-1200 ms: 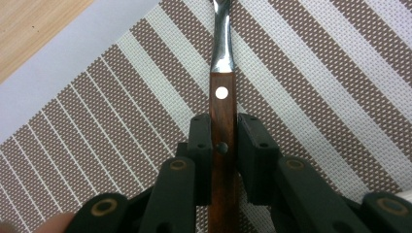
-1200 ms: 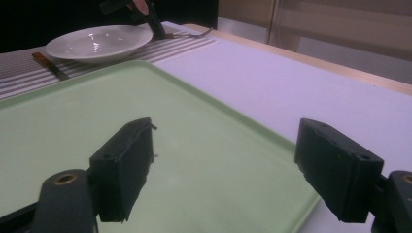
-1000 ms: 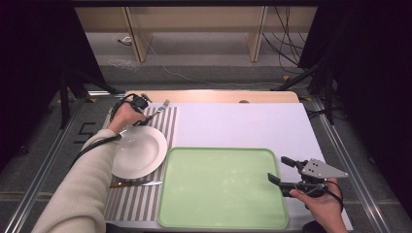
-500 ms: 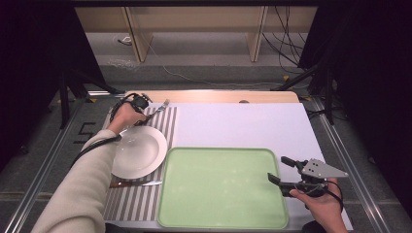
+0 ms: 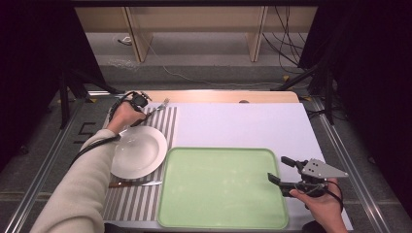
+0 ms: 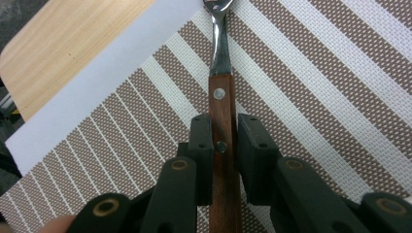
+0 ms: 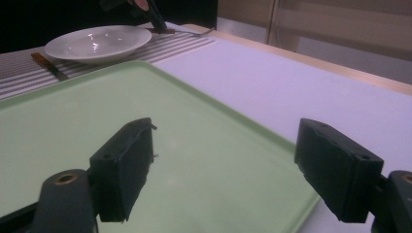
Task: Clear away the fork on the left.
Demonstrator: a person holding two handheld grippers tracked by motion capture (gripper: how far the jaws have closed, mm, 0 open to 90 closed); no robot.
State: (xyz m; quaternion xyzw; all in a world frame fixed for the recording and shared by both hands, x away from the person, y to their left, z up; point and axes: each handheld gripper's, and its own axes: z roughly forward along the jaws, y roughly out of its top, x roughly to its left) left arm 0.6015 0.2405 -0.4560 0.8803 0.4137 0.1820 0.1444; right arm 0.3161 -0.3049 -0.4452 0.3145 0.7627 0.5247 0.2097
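Bench (image 5: 243, 124) under a white cover carries everything, with a strip of bare wood along its far edge. Next in size is the light green tray (image 5: 223, 187), lying flat at the near middle with nothing in it. Left of the tray lies the brown-and-white striped placemat (image 5: 165, 121), and on that mat sits a white plate (image 5: 138, 151), its rim just beside the tray's left edge. A knife (image 5: 136, 183) with a wooden handle lies on the mat at the near side of the plate.

At the far end of the mat, beyond the plate, lies the fork (image 6: 221, 104), with a riveted wooden handle and a steel neck; its prongs point toward the far edge of the bench. The left tool (image 6: 223, 141) has its jaws closed against both sides of that wooden handle, gripping it while the fork lies on the stripes. The right tool (image 5: 282, 172) hovers over the tray's right edge in the person's hand, jaws spread wide with nothing between them.
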